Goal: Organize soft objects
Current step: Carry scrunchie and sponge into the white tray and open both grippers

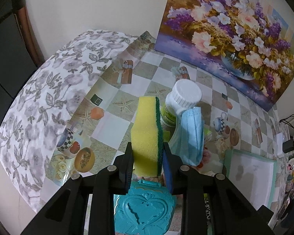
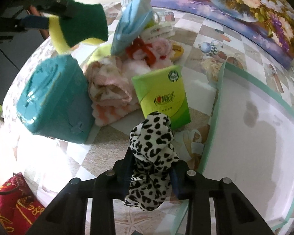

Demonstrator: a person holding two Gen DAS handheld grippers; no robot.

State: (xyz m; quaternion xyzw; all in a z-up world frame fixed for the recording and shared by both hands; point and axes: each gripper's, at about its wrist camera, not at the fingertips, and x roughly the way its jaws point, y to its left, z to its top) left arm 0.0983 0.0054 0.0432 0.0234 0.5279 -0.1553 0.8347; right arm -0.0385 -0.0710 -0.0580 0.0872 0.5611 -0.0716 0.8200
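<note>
Two soft items are in our grip right now, none yet in the tray (image 2: 221, 90) as far as we can see — its white floor looks bare apart from a couple of grey marks. So we judge the sort as barely started.

Left gripper (image 1: 148, 156): jaws pressed onto the sponge (image 1: 147, 135), yellow foam w/ green scrub face to the right, held upright & clear of the tablecloth (image 1: 115, 117). It hangs above the teal box (image 1: 145, 207), w/ the face mask (image 1: 192, 135) & white-capped bottle (image 1: 183, 98) just beyond. Seen from the right wrist cam, the sponge (image 2: 82, 29) sits high at upper left, lifted well off the table.

Right gripper (image 2: 151, 168): pinching the leopard-print cloth (image 2: 152, 156), prob. a scrunchie or small pouch, can't tell which; it bulges out ahead of the fingers and droops below them. This hand is low, just beside the tray's near-left edge, pointing toward the pile.

Left to do, in our view: the folded pink towel (image 2: 109, 92), the fluffy pink/red bits (image 2: 147, 52) behind it, the mask (image 2: 131, 23) draped against the bottle, poss. the green tissue pack (image 2: 162, 96) leaning upright. All sit clustered between the teal box (image 2: 54, 99) & tray. Hard items (box, bottle) likely stay put.

Next move prob. needs both hands swung right over the tray rim before letting go.
</note>
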